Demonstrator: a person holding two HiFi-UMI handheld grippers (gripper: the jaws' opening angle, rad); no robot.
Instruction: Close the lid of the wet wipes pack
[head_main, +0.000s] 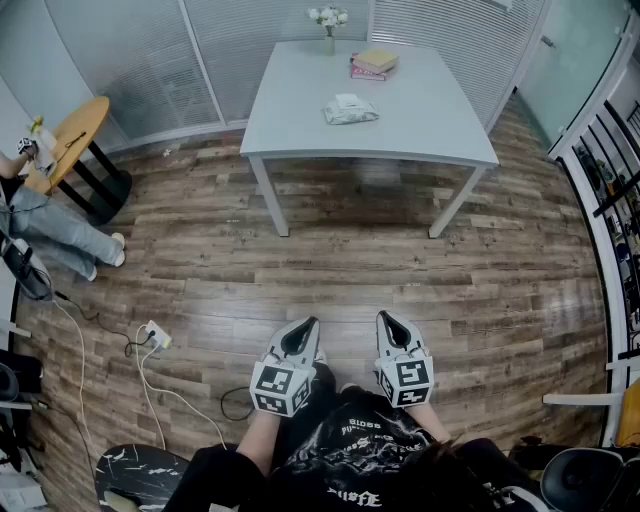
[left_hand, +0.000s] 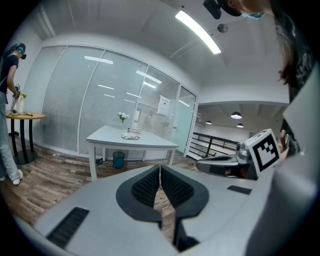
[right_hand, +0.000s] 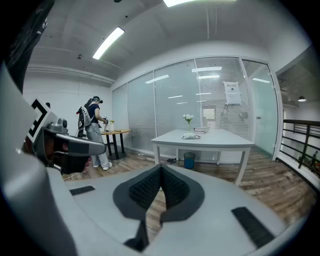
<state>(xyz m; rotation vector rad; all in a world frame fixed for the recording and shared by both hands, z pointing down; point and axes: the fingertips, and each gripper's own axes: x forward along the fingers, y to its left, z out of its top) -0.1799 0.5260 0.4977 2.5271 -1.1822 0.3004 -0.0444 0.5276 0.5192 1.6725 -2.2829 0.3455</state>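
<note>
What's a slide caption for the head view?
Left tongs and right tongs shut, empty, above wood floor; wet wipes pack lies on the grey table ahead.

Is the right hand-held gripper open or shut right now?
Shut. In the right gripper view, the right hand-held gripper has its black ribbed pads touching at the tips, with nothing between them.

Office, glass partition walls with blinds, ceiling strip lights, grey table
</note>
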